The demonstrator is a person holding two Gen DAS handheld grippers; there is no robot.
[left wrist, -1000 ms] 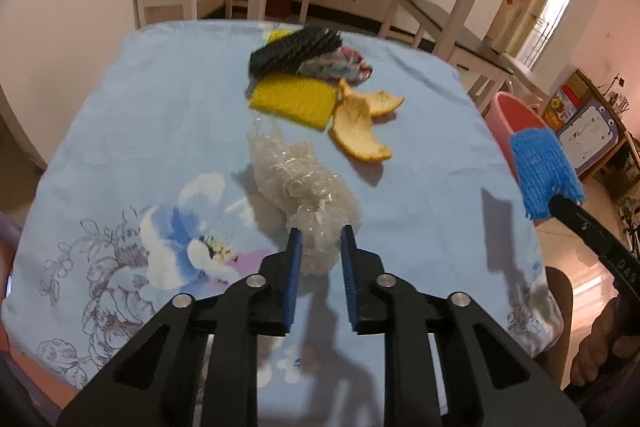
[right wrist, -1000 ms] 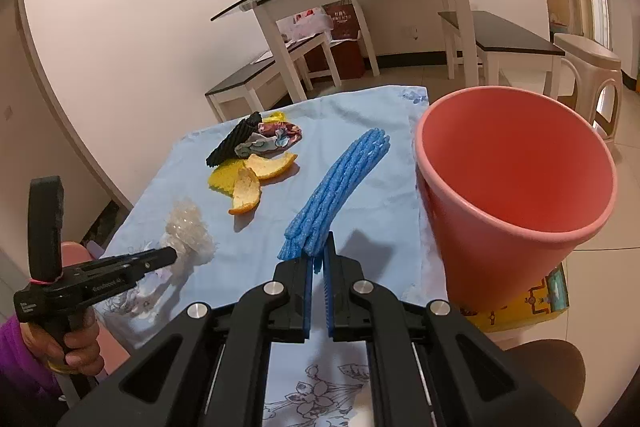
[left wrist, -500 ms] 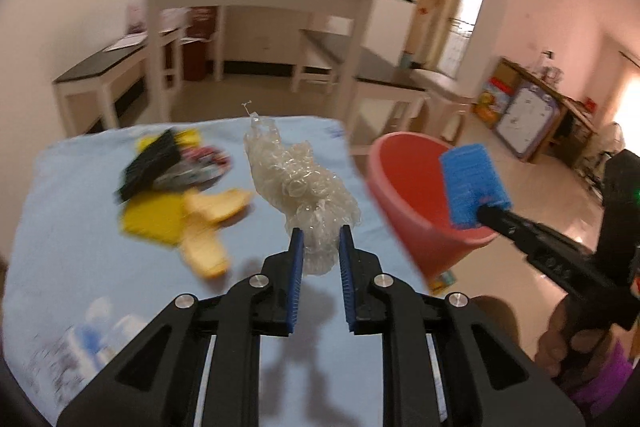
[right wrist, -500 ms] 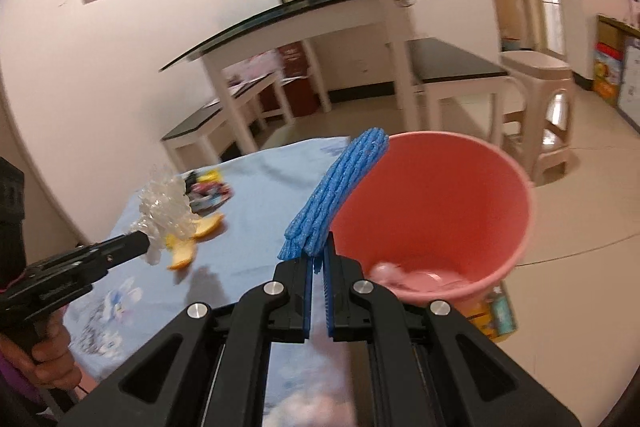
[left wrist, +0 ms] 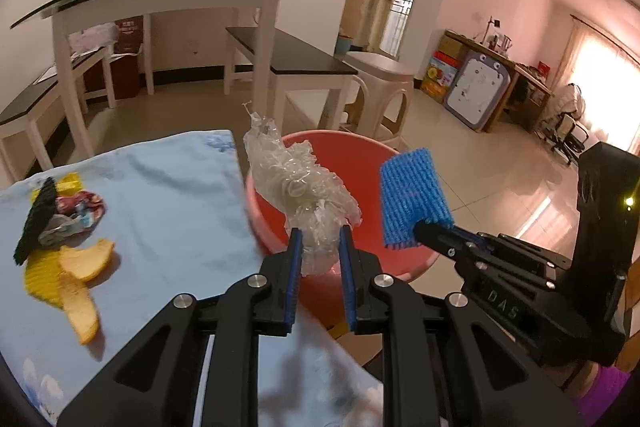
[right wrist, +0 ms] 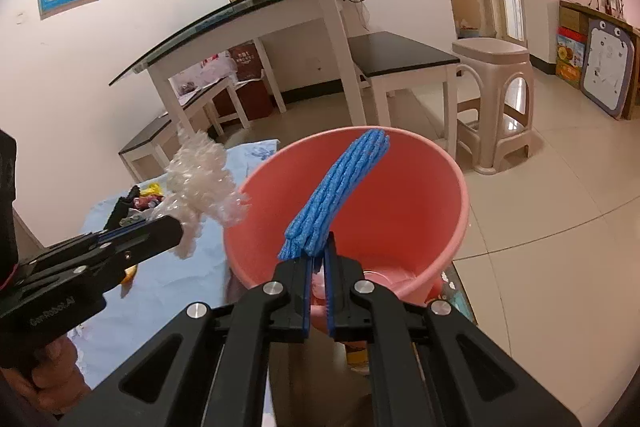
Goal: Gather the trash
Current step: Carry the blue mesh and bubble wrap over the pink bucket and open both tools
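Two loads are held over the pink bucket (right wrist: 432,187): your left gripper (left wrist: 319,247) is clamped on a crumpled clear plastic wrap (left wrist: 298,187), your right gripper (right wrist: 319,259) is clamped on a blue foam net (right wrist: 340,187). Orange peels (left wrist: 78,279) and a wrapper (left wrist: 76,213) lie on the blue tablecloth (left wrist: 168,195)

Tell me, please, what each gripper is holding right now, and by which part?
The left gripper pinches the crumpled clear plastic by its lower end. The right gripper clamps the blue foam net at its near end.
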